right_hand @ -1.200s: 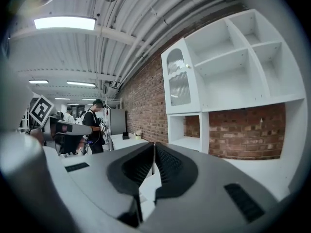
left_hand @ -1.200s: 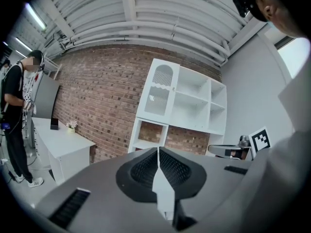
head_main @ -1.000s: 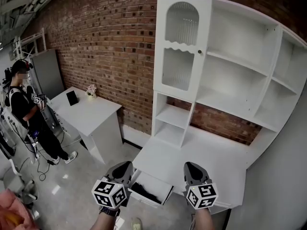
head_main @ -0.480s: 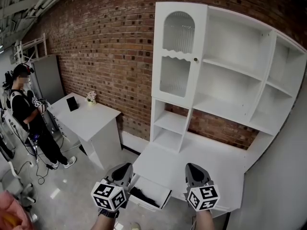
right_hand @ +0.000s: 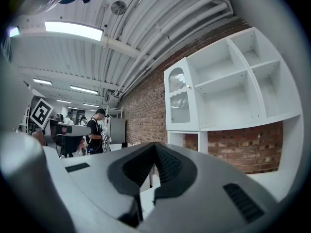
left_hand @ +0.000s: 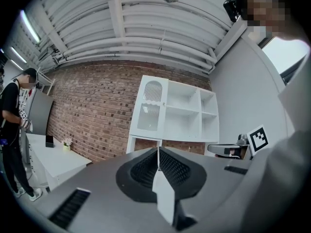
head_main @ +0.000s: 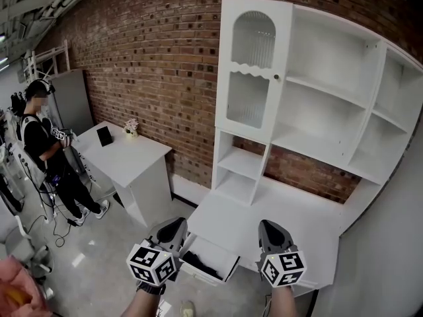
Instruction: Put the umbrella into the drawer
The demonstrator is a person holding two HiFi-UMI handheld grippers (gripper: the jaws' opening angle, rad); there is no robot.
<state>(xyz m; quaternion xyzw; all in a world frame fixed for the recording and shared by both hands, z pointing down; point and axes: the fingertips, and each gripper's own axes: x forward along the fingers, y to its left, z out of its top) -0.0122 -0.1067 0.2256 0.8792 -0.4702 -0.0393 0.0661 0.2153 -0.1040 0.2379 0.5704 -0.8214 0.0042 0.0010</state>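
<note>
Where only head view looks, drawer [head_main: 207,275] holds umbrella [head_main: 200,263]

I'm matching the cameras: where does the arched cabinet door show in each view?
Head view: arched cabinet door, upper centre-right.
Left gripper view: door, centre of the picture.
Right gripper view: door, just right of centre.
Shared landmark: brick wall to its left in all three.

Brick wall [head_main: 145,58] rough; cabinet [head_main: 317,111], drawer [head_main: 198,275] smooth matt white; door pane [head_main: 253,38] ribbed, translucent; floor [head_main: 99,243] faintly glossy.
</note>
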